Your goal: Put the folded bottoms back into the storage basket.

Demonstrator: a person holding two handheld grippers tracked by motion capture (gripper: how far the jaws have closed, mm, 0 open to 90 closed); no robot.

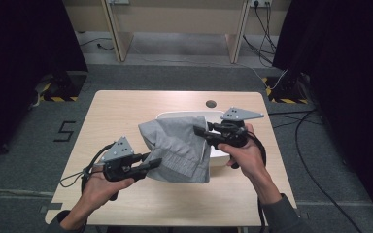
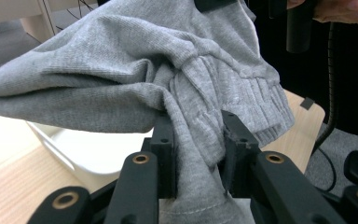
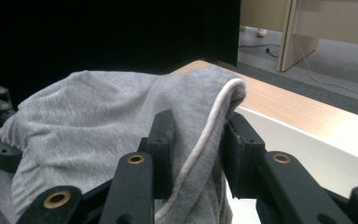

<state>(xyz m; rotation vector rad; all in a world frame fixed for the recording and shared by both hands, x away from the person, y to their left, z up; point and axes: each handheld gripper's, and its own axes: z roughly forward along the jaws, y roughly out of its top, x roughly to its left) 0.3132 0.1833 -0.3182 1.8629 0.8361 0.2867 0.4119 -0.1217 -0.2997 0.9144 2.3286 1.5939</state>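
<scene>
Grey garment [image 1: 177, 145] hangs above the table [image 1: 126, 111], in front of the white tray [image 1: 218, 158] — left gripper [image 1: 156, 162] clamps its lower edge, right gripper [image 1: 199, 131] clamps its white-trimmed upper edge.

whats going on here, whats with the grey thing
A person holds a grey knitted garment up between two hand-held grippers, above a white rectangular tub on the light wooden table. The left gripper is shut on a bunched fold near the ribbed hem, and the right gripper is shut on a white-trimmed edge.
</scene>
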